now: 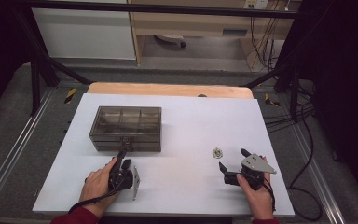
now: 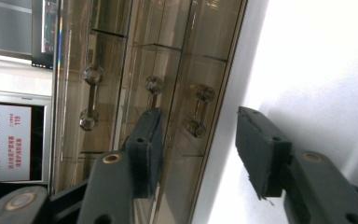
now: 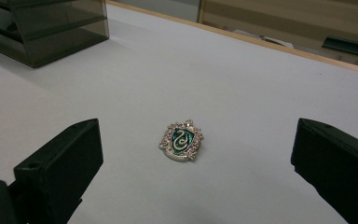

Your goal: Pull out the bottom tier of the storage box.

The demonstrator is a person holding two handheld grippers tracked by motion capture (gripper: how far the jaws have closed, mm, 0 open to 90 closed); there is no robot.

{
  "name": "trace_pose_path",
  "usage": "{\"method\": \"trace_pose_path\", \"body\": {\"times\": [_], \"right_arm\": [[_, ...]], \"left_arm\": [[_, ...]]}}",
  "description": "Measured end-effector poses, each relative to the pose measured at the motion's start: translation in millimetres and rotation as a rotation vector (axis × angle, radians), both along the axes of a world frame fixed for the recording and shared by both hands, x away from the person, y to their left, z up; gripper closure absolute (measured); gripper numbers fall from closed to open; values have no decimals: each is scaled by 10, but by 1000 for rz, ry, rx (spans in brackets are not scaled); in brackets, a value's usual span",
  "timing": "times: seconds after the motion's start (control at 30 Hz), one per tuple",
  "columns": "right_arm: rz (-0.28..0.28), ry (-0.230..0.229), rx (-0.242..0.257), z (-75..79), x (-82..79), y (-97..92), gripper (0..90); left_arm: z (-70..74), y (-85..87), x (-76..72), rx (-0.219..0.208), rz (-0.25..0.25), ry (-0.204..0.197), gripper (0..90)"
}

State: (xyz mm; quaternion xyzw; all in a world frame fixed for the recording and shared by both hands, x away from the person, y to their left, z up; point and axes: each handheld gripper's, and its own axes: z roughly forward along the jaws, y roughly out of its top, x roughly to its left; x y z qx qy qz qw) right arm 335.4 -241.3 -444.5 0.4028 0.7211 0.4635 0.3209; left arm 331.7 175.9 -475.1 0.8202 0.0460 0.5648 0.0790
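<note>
Left gripper (image 1: 124,157) is right up at the front face of the smoky drawer box (image 1: 127,128), turned on its side, jaws parted and not clamped on anything. In the left gripper view one pad (image 2: 148,149) sits over the box front just beside the middle drawer handle (image 2: 152,95), the other pad (image 2: 260,149) hangs over the white tabletop (image 2: 317,70) clear of the box; the lowest drawer's handle (image 2: 198,109) lies in the gap between them, with neither pad seen pressing on it. A third handle (image 2: 90,98) shows farther along the same face. The box front shows three thin drawers stacked, each with its two-knobbed bar handle, and from above the top is split into compartments. The left hand (image 1: 100,182) wraps the gripper body just in front of the box. Over to the right gripper (image 1: 233,159), well apart from the box toward the table's right side: jaws spread wide, nothing between the pads, held by the right hand (image 1: 256,196). Just ahead of those open jaws, on the tabletop, lies a small crest-shaped pin (image 3: 182,140), green enamel with a silver serpent and a studded rim, flat on the white surface, away from the box's front right corner and untouched by either pad.
</note>
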Motion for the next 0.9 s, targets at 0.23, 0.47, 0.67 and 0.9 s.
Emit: {"method": "trace_pose_path", "body": {"times": [0.23,0.47,0.67,0.9], "right_arm": [[3,5,-9,-8,2,15,25],[10,17,-5,-17,14,39,25],[11,16,-13,-18,14,48,25],[13,15,-14,-15,7,46,25]], "left_arm": [[-65,-39,74,35,-17,-13,569],[-78,-60,157,29,-23,-24,616],[-151,-39,178,59,-19,-14,642],[-162,-52,194,86,-31,-45,657]]}}
